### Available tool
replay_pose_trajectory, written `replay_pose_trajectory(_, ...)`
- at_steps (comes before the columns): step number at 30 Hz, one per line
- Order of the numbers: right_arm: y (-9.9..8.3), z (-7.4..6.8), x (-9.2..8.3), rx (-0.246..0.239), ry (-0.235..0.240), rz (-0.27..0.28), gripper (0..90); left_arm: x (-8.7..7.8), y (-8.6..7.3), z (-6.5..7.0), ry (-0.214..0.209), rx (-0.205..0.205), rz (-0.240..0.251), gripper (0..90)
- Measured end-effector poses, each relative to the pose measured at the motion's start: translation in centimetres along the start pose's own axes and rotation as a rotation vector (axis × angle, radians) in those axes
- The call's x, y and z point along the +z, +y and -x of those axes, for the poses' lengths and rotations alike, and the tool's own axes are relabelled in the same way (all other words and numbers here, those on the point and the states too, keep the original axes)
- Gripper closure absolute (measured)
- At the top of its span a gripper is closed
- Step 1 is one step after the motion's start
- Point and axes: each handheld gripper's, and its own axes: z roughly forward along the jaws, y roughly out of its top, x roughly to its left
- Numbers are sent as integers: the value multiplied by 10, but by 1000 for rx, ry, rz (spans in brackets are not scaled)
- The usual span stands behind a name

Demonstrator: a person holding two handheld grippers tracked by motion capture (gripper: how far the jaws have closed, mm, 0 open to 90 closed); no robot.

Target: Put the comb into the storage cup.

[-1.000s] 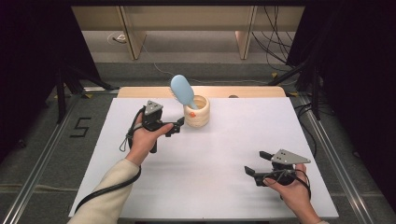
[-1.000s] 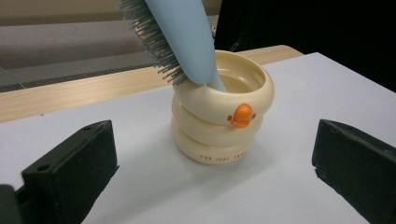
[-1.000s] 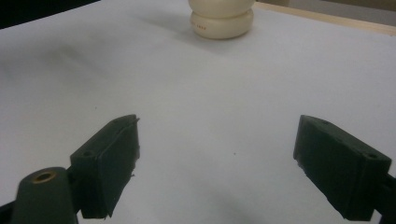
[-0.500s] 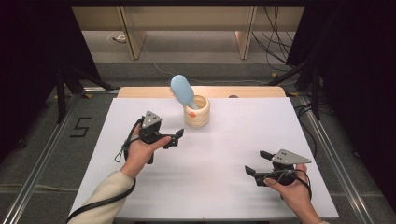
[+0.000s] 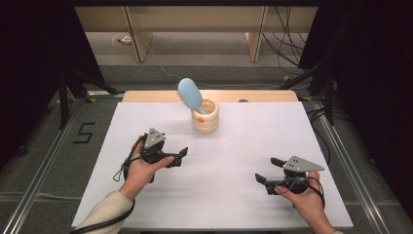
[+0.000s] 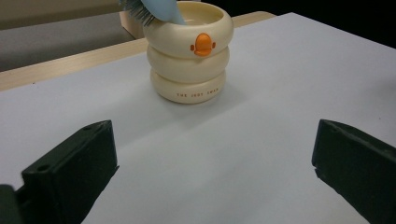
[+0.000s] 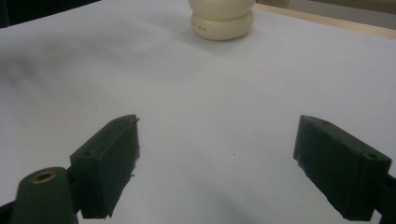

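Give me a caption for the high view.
Two open grippers, left and right, rest before a cup holding a brush.

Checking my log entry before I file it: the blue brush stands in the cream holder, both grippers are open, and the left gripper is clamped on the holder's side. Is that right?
One thing is wrong: the left gripper is not on the cream holder. The high view shows it apart from the holder, nearer the person, and the left gripper view shows bare table between its open jaws. The blue brush does stand in the holder, and the right gripper is open too.

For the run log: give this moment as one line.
left gripper: open, empty, short of cup | right gripper: open, empty, over table | blue brush: standing tilted in cream cup
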Motion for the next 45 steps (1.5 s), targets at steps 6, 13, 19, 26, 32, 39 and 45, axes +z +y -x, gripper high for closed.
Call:
replay_pose_trajectory(6,0,0,0,0,1,0,154,-8,-5,0,-4,11,2,0)
replay_pose_trajectory(13,0,0,0,1,1,1,154,-19,-10,0,-5,30,5,0)
replay_pose_trajectory(19,0,0,0,-2,1,-1,154,-27,-17,-1,-6,26,-5,0)
replay_pose_trajectory(26,0,0,0,-1,2,-1,154,-36,-23,-4,-3,35,-17,0)
replay_pose_trajectory(32,0,0,0,-1,0,-2,154,-43,-28,-5,4,51,-25,0)
replay_pose_trajectory(39,0,0,0,-1,-1,-3,154,-53,-35,-9,10,50,-23,0)
replay_pose_trajectory(45,0,0,0,-2,0,-4,155,-60,-40,-15,15,47,-25,0)
